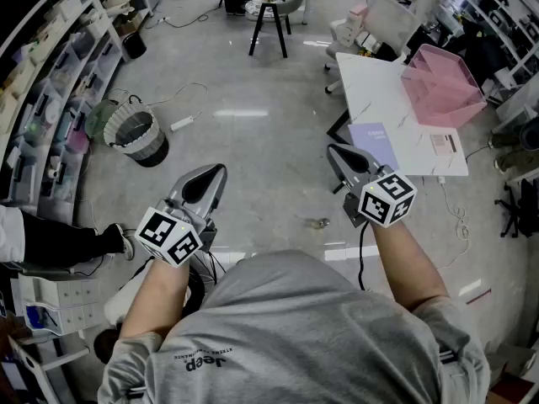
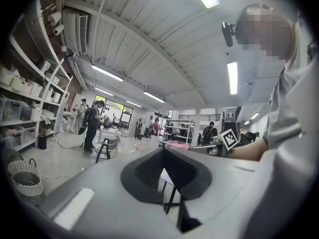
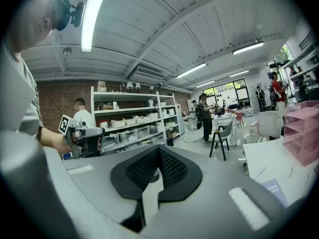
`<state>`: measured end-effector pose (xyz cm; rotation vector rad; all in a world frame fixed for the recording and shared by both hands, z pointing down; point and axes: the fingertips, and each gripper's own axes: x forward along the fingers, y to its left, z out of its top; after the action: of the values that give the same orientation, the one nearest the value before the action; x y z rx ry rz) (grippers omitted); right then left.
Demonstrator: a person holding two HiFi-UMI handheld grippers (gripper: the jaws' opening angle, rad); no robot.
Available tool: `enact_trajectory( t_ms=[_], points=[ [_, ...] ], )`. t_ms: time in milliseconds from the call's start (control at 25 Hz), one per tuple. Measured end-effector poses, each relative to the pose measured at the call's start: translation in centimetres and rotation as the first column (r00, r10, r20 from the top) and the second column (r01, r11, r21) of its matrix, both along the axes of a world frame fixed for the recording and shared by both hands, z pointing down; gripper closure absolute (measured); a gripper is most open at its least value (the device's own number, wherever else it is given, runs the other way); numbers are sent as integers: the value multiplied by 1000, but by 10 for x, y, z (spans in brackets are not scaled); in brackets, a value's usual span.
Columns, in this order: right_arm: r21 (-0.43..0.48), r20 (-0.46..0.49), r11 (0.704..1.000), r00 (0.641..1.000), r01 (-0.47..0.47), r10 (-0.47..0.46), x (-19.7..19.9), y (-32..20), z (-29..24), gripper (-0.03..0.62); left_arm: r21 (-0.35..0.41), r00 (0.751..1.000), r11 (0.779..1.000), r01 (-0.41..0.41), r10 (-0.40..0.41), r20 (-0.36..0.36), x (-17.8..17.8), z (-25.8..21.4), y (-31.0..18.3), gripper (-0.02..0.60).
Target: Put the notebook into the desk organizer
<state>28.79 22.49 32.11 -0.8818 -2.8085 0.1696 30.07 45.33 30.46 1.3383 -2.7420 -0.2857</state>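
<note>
- Grey shirt (image 1: 286, 335) and two bare forearms fill the bottom of the head view, over a pale grey floor (image 1: 253, 133)
- Left gripper (image 1: 215, 173) is held out above the floor; jaws pressed together, nothing between them; its own view shows the dark pads (image 2: 149, 167) meeting at the tip
- Right gripper (image 1: 335, 152) also has its jaws pressed together and holds nothing; its tip sits near the near-left corner of the white table (image 1: 370, 91), apart from anything lying on it
- Marker cube on each gripper faces up toward the head camera: left cube (image 1: 168, 236), right cube (image 1: 387, 198)
- Notebook (image 1: 375, 144), pale lilac, lies flat on the table at the near-left corner, just beyond the right gripper and not touched; one corner of it shows at the lower right of the right gripper view
- Desk organizer (image 1: 442, 82), pink, stands at the far right end of the same table, well apart from the notebook
- Small white card (image 1: 444, 144) lies on the table to the right of the notebook
- Waste basket (image 1: 135, 135) stands on the floor ahead of the left gripper; black stool (image 1: 268, 19) farther back; shelves (image 1: 50, 74) with boxes line the left wall
- Several people stand in the background of both gripper views
</note>
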Motion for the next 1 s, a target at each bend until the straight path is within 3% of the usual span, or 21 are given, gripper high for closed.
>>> enact_trajectory(
  t_ms=[560, 840, 920, 1000],
  points=[
    [-7, 13, 1000, 1000, -5, 5, 2, -7, -4, 594, 2, 1000, 1000, -2, 2, 12, 5, -4, -5, 526],
    [-47, 41, 998, 998, 52, -50, 6, 1, -9, 590, 1, 1000, 1000, -4, 4, 14, 5, -3, -6, 526],
    [-52, 48, 995, 995, 88, -86, 6, 4, -11, 365, -2, 1000, 1000, -5, 5, 12, 5, -3, -9, 526],
    [-32, 55, 995, 994, 98, -96, 3, 5, -11, 243, -4, 1000, 1000, -8, 8, 15, 4, -3, -11, 526]
  ],
)
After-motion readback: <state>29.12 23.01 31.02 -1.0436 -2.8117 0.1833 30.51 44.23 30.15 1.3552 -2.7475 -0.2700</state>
